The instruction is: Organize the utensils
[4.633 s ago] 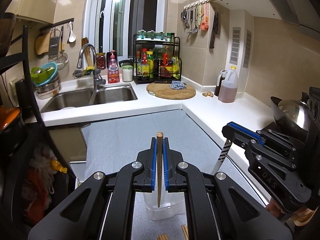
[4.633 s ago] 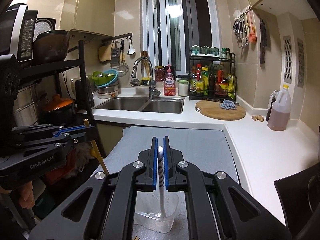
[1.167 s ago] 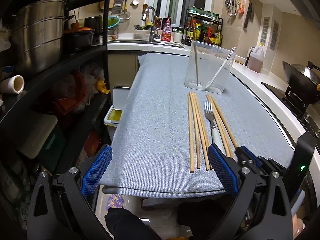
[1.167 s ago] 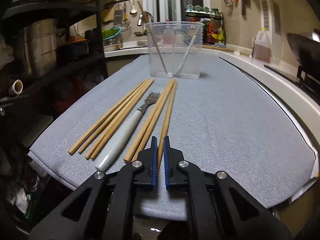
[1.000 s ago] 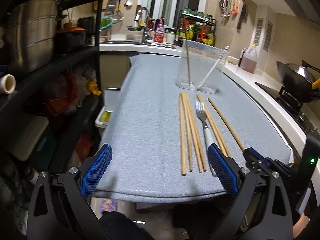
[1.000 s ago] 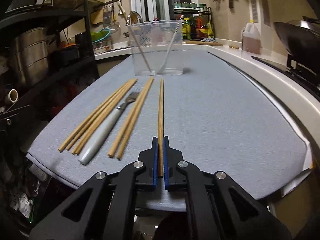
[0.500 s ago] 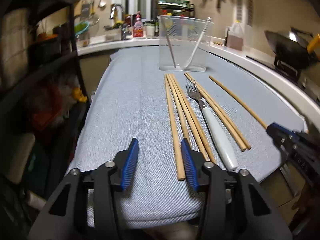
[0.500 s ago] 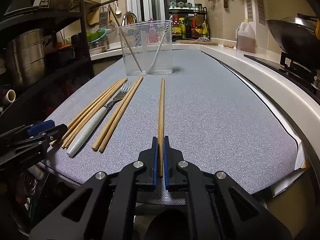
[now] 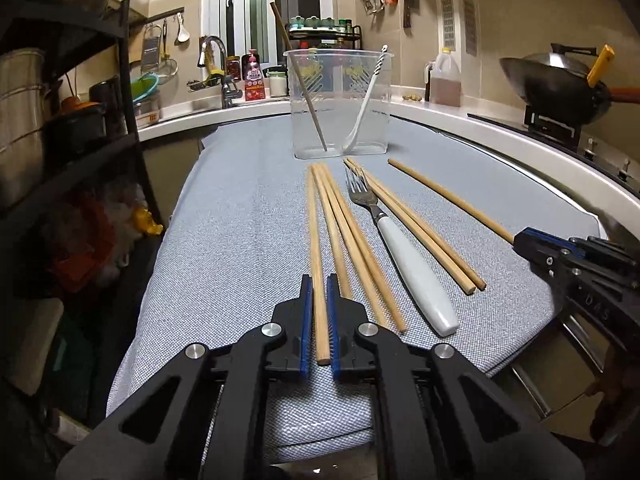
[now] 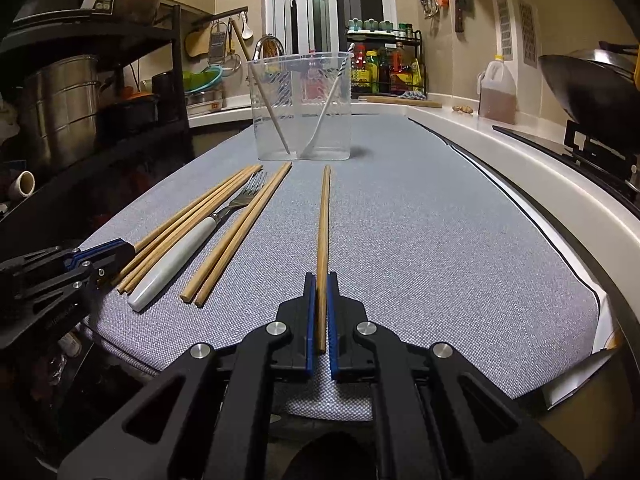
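Nearest to me, the left gripper (image 9: 319,312) has just drawn its blue pads in and now clamps the near end of the leftmost chopstick (image 9: 314,232), which lies flat on the grey cloth (image 9: 240,240) and points toward twelve o'clock. Over at three o'clock from it, the right gripper (image 10: 319,312) pinches the near end of a lone chopstick (image 10: 323,216) that sits apart from the rest, also stretched out along the cloth.

Between the two grippers lie the loose pieces: a small bundle of chopsticks (image 9: 352,240) just beside the clamped one, then a white-handled fork (image 9: 404,256) with its tines away from me, then a pair of chopsticks (image 9: 420,232) touching each other at the fork's two o'clock side.

Farther on, at twelve o'clock, stands a clear plastic container (image 9: 340,104), upright, with one chopstick (image 9: 306,96) and a white utensil (image 9: 362,112) leaning inside it. Beyond that are the sink (image 9: 212,100) and, off at two o'clock, a wok (image 9: 556,84).
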Motion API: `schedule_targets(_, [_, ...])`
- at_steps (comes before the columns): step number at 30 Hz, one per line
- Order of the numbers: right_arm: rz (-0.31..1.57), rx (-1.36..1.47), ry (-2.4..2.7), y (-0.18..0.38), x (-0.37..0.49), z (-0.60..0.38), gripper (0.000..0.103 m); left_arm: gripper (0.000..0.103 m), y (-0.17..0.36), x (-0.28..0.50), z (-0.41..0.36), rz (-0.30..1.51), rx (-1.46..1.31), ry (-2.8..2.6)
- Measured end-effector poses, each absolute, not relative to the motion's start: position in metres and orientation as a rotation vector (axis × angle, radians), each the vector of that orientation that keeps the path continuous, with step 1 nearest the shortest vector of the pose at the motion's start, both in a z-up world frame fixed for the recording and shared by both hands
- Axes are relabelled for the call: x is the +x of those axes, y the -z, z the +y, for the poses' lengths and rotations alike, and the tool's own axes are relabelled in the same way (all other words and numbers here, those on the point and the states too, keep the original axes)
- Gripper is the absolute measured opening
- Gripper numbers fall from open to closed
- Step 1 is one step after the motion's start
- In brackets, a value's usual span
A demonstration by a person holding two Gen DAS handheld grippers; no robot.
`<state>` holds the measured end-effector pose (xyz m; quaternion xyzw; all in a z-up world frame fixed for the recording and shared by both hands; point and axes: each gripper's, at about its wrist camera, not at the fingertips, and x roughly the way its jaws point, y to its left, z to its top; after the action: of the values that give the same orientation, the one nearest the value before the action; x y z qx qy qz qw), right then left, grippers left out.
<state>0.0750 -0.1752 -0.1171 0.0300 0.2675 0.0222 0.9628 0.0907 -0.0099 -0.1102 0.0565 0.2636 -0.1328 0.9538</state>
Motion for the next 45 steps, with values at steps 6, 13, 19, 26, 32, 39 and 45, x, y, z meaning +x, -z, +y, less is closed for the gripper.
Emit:
schedule_targets(6, [0.530, 0.053, -0.056, 0.097, 0.068, -0.176, 0.005, 0.006, 0.091, 0.081, -0.004, 0.535, 0.087, 0.272])
schedule_targets(13, [0.441, 0.038, -0.064, 0.060, 0.052, -0.176, 0.005, 0.006, 0.045, 0.059, 0.002, 0.418, 0.063, 0.287])
schedule_targets(19, [0.389, 0.038, -0.074, 0.031, 0.048, -0.179, 0.005, 0.006, 0.012, 0.052, 0.003, 0.335, 0.053, 0.295])
schedule_targets(26, [0.373, 0.054, -0.074, 0.006, 0.057, -0.183, 0.005, 0.006, -0.016, 0.056, 0.000, 0.305, 0.056, 0.311])
schedule_targets(32, [0.367, 0.079, -0.073, -0.010, 0.071, -0.187, 0.005, 0.006, -0.039, 0.072, 0.000, 0.320, 0.031, 0.319])
schedule_targets(39, [0.322, 0.081, -0.077, -0.035, 0.082, -0.192, 0.005, 0.006, -0.063, 0.086, -0.004, 0.310, 0.053, 0.322])
schedule_targets(45, [0.328, 0.085, -0.087, -0.060, 0.099, -0.200, 0.005, 0.006, -0.083, 0.104, -0.004, 0.333, 0.036, 0.332])
